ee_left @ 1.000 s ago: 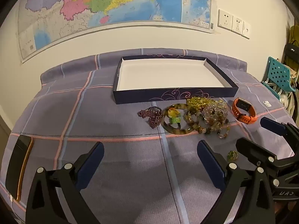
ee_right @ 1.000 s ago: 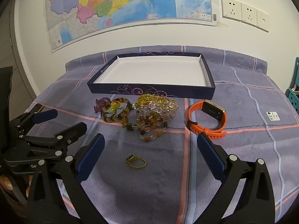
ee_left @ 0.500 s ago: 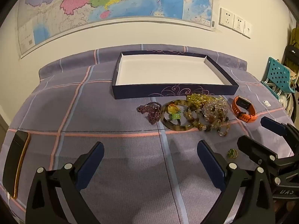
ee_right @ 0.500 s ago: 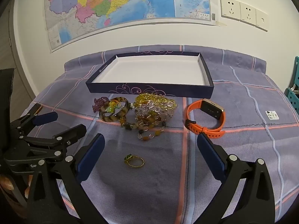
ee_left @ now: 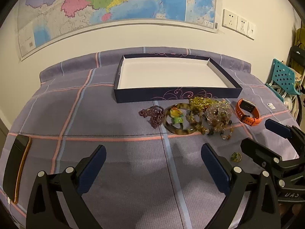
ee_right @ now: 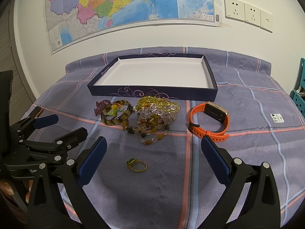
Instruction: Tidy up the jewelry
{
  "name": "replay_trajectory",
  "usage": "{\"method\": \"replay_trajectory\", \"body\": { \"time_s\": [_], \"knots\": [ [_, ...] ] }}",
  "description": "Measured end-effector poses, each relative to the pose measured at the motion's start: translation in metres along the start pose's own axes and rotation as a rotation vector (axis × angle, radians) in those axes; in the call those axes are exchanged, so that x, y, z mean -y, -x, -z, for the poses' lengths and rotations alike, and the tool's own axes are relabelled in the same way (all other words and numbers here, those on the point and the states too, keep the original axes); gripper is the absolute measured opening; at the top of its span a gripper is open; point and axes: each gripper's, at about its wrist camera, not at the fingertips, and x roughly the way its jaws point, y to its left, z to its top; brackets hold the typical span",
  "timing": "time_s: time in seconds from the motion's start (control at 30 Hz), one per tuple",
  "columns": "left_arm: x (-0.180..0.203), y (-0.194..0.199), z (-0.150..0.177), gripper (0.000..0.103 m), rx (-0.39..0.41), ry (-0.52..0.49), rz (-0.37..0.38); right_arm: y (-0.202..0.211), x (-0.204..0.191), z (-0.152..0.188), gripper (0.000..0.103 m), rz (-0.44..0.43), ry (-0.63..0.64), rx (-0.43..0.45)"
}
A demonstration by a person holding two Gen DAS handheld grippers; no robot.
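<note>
On the plaid cloth, right gripper [ee_right: 152, 152] and left gripper [ee_left: 152, 160] hover with fingers apart, holding nothing. Gold ring [ee_right: 136, 165] lies just beyond the right fingertips; tray [ee_right: 152, 92] sits empty. Likely next: lower, straddle ring, close.

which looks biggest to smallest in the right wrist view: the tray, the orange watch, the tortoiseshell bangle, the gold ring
1. tray
2. orange watch
3. tortoiseshell bangle, close behind the watch
4. gold ring, smallest though nearest the camera
</note>
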Motion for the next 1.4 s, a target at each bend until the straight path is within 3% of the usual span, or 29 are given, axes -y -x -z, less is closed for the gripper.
{"method": "replay_trajectory", "body": {
  "time_s": [0.33, 1.4],
  "knots": [
    [-0.0034, -0.0026, 0.0, 0.096, -0.019, 0.015, 0.034, -0.0019, 0.0009, -0.0005, 0.097, 0.015, 0.004, -0.005],
    [-0.006, -0.0049, 0.002, 0.096, -0.037, 0.022, 0.031, -0.0008, -0.001, 0.001, 0.097, 0.011, 0.003, -0.005]
  ]
}}
